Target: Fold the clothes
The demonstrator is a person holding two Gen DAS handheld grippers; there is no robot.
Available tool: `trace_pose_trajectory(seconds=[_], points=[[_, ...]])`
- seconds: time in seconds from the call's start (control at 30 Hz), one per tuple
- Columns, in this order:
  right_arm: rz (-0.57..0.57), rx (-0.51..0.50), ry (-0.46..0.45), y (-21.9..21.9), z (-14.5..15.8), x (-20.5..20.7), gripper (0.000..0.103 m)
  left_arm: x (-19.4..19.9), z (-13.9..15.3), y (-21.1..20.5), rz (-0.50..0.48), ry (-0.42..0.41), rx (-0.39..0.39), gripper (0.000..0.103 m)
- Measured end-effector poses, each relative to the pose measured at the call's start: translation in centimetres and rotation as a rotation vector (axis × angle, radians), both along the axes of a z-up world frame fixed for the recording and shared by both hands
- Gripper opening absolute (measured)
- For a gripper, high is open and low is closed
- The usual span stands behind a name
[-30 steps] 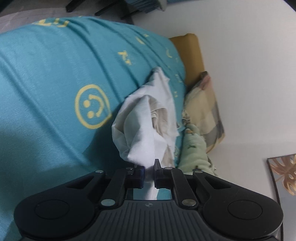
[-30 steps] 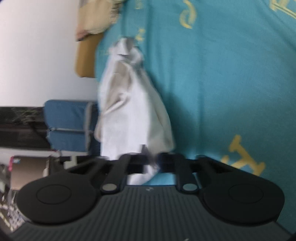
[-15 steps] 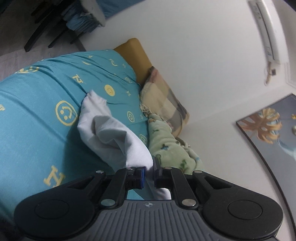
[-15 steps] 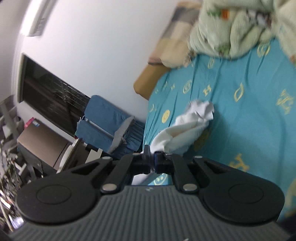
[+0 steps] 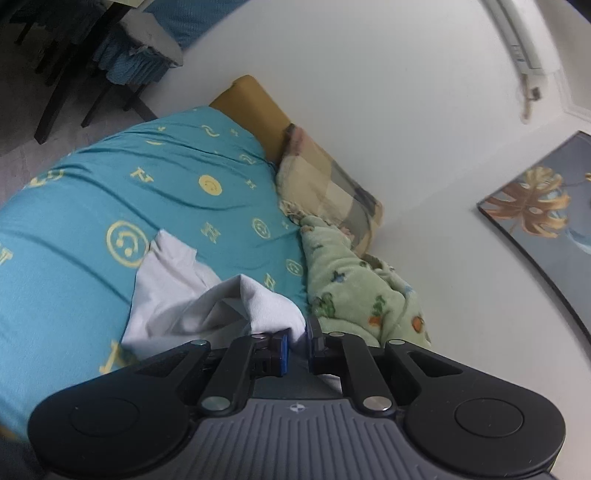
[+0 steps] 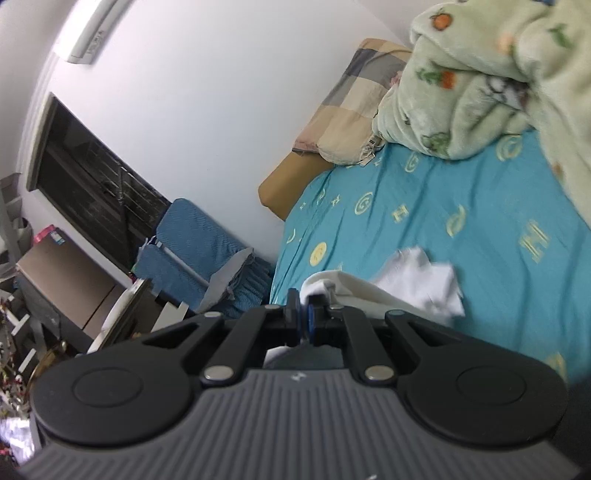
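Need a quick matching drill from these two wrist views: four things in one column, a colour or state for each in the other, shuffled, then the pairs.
Column 1
1. white garment
2. bed sheet
3. fleece blanket
4. pillow

Column 2
A. checked, against the wall
B. teal with yellow smiley prints
C. pinched by both the left gripper and the right gripper
D. pale green, bunched up by the pillow

Pairs: 1-C, 2-B, 3-D, 4-A

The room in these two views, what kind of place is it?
Most likely a home bedroom: a bed with a teal patterned sheet, a checked pillow and a green fleece blanket, with an air conditioner on the wall.
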State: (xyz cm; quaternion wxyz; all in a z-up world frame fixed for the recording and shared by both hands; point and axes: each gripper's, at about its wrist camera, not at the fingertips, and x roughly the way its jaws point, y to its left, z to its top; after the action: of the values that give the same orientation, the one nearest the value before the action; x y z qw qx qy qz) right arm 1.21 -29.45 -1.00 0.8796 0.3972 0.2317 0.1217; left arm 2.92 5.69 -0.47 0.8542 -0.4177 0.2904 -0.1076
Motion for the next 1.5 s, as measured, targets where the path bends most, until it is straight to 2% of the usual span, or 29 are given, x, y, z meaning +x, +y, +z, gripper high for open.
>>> trace_pose_trajectory(seconds=[0.13,0.23,0.3,0.4,0.47,0.67,0.73,0.77,0.8,0.83,0.87,0.9,0.97,1.03,1.1,1.17,1.2,1.4,1.5], points=[[-0.02,-0.011,0.062,1.0,1.0,7.7,0.007,8.4,-0.2,0.1,0.028,0.062,0.014,0.011],[-0.028,-0.071,0.077,1.8,-0.1,12.3,0.007,12.9,-2.6,0.2,0.035,0.073,0.049,0.011],[-0.022,-0.081,0.091,1.9,-1.9,14.5,0.007,15.4,-4.7,0.3,0.027,0.084,0.081,0.011],[-0.019,-0.053,0.146,1.5,-5.5,17.0,0.007,18.2,-7.7,0.0,-0.007,0.097,0.127,0.011],[-0.014,-0.074,0.167,1.2,-7.4,18.3,0.007,19.8,-9.4,-0.2,-0.029,0.104,0.156,0.011],[0.06,-0.138,0.211,1.3,-10.4,22.0,0.01,22.5,-12.3,-0.6,-0.082,0.151,0.242,0.013],[0.108,-0.14,0.227,1.6,-10.8,22.7,0.022,22.8,-12.7,-0.7,-0.103,0.17,0.264,0.024],[0.121,-0.133,0.227,1.7,-10.9,22.8,0.046,22.8,-12.9,-0.7,-0.111,0.172,0.274,0.027],[0.127,-0.124,0.218,1.8,-10.9,22.6,0.072,22.6,-12.9,-0.8,-0.116,0.17,0.286,0.04],[0.124,-0.12,0.202,1.7,-10.7,22.2,0.078,22.3,-12.8,-0.8,-0.118,0.164,0.298,0.058],[0.116,-0.125,0.182,1.7,-10.4,21.8,0.081,21.9,-12.6,-1.0,-0.12,0.151,0.311,0.065],[0.102,-0.146,0.156,1.6,-10.0,21.3,0.081,21.5,-12.3,-1.2,-0.121,0.137,0.325,0.073],[0.077,-0.191,0.112,1.5,-9.2,20.5,0.08,20.7,-11.5,-1.8,-0.131,0.117,0.385,0.075],[0.073,-0.275,0.118,1.8,-8.9,20.2,0.079,20.0,-10.9,-2.6,-0.149,0.096,0.46,0.076],[0.108,-0.339,0.119,2.7,-9.2,20.3,0.054,19.4,-10.8,-3.5,-0.172,0.071,0.519,0.076],[0.158,-0.39,0.115,3.8,-9.7,20.5,0.04,19.4,-11.4,-4.3,-0.193,0.073,0.568,0.076],[0.182,-0.415,0.114,4.4,-9.9,20.6,0.037,19.5,-11.8,-4.5,-0.197,0.085,0.585,0.076],[0.263,-0.537,0.209,7.5,-14.2,23.3,0.034,20.4,-14.7,-5.4,-0.208,0.166,0.678,0.075],[0.271,-0.568,0.19,8.0,-14.6,22.9,0.034,20.4,-15.2,-5.6,-0.21,0.173,0.709,0.075]])
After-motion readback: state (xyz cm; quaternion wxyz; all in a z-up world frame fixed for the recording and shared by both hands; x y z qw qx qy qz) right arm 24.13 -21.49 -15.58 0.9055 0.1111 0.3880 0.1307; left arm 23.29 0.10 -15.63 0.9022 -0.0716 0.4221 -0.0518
